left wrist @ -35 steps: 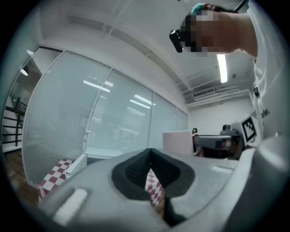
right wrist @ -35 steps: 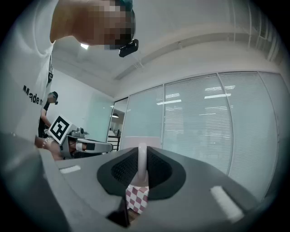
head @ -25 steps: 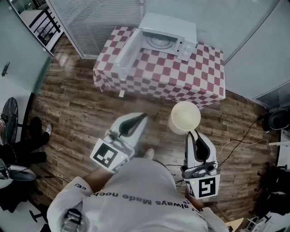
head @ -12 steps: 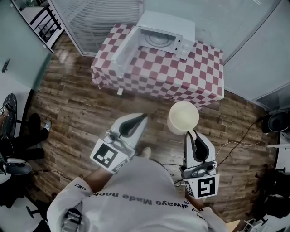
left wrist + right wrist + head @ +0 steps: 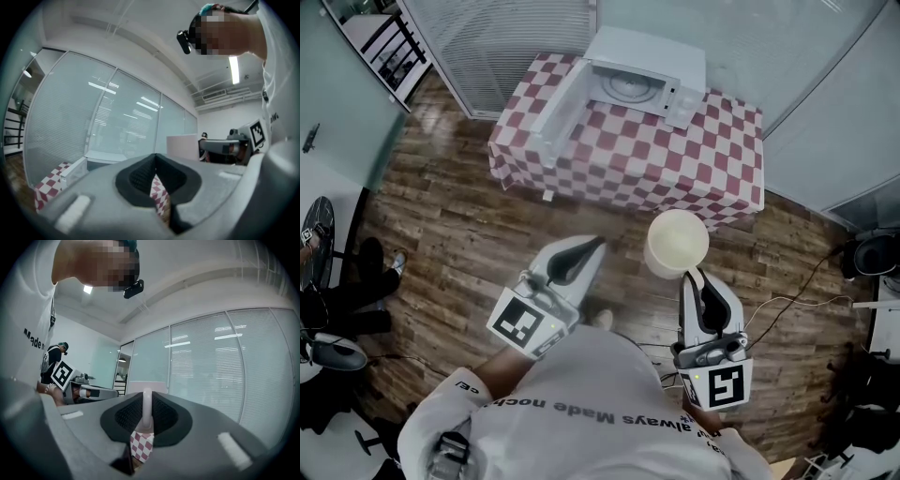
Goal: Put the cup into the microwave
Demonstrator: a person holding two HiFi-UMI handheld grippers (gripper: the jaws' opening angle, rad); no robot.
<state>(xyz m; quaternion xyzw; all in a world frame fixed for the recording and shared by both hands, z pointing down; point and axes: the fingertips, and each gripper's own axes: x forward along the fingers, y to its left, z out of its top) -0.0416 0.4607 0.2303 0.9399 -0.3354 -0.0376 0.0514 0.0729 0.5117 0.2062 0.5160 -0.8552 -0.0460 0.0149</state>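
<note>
Since a second ago the cup point(image 5: 677, 244) has drifted only slightly leftward, staying short of the microwave point(image 5: 649, 58) and off the near side of its table. The right gripper point(image 5: 695, 272) still has its jaws clamped on the cup's rim. In the right gripper view, a thin white wall stands pinched upright between the two black ribbed pads. The cup is round and wide-mouthed, pale cream and smooth, with its mouth turned up toward the head camera. Only its plain inner bottom shows inside.

The left gripper point(image 5: 598, 243) hangs level with the right one, farther from the microwave than the cup. Its grey jaws are brought together with nothing between them; the left gripper view shows only checked cloth through the small gap below the pads. Each gripper carries a white cube with a black square marker at its rear.

The microwave is a white box standing at the far edge of the table. Its door point(image 5: 562, 107) is swung wide open on the left, and a round glass turntable point(image 5: 630, 86) lies in the cavity. A control panel point(image 5: 685, 101) runs down the right of its front. The tablecloth point(image 5: 675, 159) under it is red-and-white checked and drapes over the near edge. Around the table the floor point(image 5: 450, 225) is dark wood planks.
</note>
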